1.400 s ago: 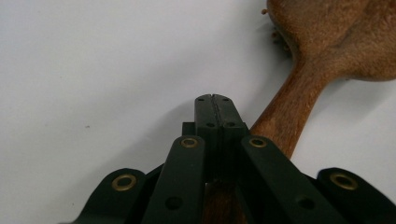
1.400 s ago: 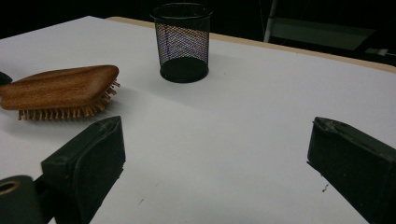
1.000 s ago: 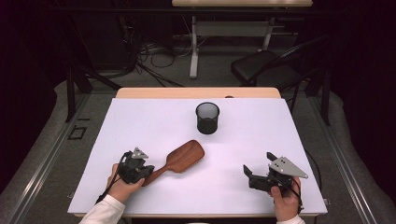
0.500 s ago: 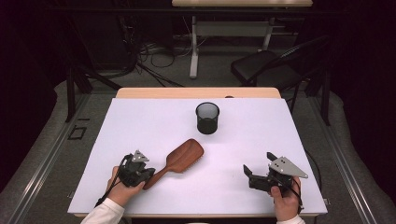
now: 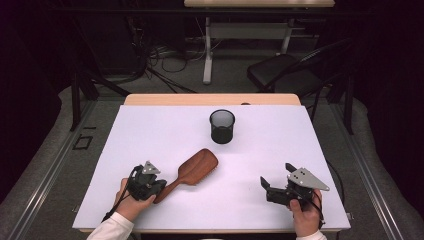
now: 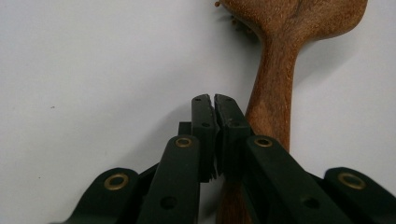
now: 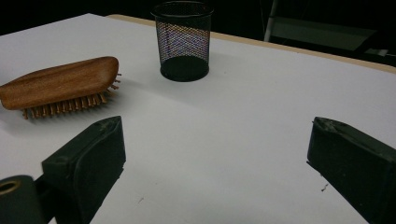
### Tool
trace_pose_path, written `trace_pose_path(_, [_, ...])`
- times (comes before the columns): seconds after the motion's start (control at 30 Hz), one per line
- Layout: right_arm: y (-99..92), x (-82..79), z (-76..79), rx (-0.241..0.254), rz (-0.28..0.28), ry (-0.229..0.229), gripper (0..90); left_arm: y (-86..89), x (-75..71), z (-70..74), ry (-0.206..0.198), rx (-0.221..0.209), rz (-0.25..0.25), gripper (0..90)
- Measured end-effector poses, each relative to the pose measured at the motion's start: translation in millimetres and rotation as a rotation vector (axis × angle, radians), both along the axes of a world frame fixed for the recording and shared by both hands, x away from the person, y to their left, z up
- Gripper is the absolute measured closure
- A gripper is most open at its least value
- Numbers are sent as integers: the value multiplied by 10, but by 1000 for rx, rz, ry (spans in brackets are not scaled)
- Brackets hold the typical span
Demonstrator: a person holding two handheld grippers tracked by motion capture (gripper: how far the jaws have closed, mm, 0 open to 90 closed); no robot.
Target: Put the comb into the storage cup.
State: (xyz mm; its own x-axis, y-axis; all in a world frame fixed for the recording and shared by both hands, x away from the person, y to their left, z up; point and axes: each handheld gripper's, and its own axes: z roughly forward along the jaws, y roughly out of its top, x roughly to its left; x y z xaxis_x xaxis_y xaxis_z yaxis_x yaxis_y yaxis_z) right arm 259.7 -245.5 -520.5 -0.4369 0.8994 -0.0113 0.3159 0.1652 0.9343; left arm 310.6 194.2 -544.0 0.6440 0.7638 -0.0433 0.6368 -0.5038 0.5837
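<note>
On the desk, the cup stands at twelve o'clock, near the far edge. The brush lies at seven o'clock of it, handle toward the left tongs; the right tongs sit at four o'clock.

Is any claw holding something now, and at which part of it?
Nothing is held. The left claw is shut beside the wooden hairbrush handle, not around it. The right claw is open and empty.
</note>
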Motion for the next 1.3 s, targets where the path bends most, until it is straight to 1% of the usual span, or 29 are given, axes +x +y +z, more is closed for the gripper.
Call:
trace_pose_path(0.13, [8, -1, -3, -1, 0, -2, 40, 9, 6, 6, -1, -2, 3, 833])
trace_pose_path(0.23, [10, 0, -5, 0, 0, 4, 40, 19, 7, 14, -14, -14, 11, 821])
trace_pose_path(0.27, [12, 3, -8, 2, 1, -1, 40, 26, 7, 24, -13, -13, 12, 814])
trace_pose_path(0.43, [15, 5, -11, 2, 1, -2, 40, 44, 0, 55, -24, -33, 16, 771])
trace_pose_path(0.47, [14, 3, -9, 0, 2, 0, 40, 49, 0, 61, -32, -34, 15, 760])
trace_pose_path(0.67, [13, 7, -11, -2, 3, -4, 41, 62, -18, 111, -55, -65, 19, 679])
trace_pose_path(0.7, [13, 7, -11, -2, 2, -3, 40, 67, -19, 124, -58, -64, 14, 660])
trace_pose_path(0.83, [9, 8, -11, -4, 2, 3, 40, 75, -34, 155, -79, -87, 23, 592])
trace_pose_path(1.0, [8, 7, -11, -5, 2, 2, 41, 113, -37, 185, -90, -106, 38, 542])
trace_pose_path(1.07, [7, 7, -11, -5, 2, 2, 41, 126, -37, 197, -88, -110, 39, 526])
trace_pose_path(1.13, [7, 9, -12, -4, 1, 3, 41, 128, -41, 202, -98, -118, 48, 511])
trace_pose_path(1.23, [7, 9, -12, -5, 1, 3, 41, 138, -41, 222, -105, -116, 47, 495])
trace_pose_path(1.3, [7, 8, -13, -4, -1, 6, 41, 142, -36, 236, -98, -126, 48, 481])
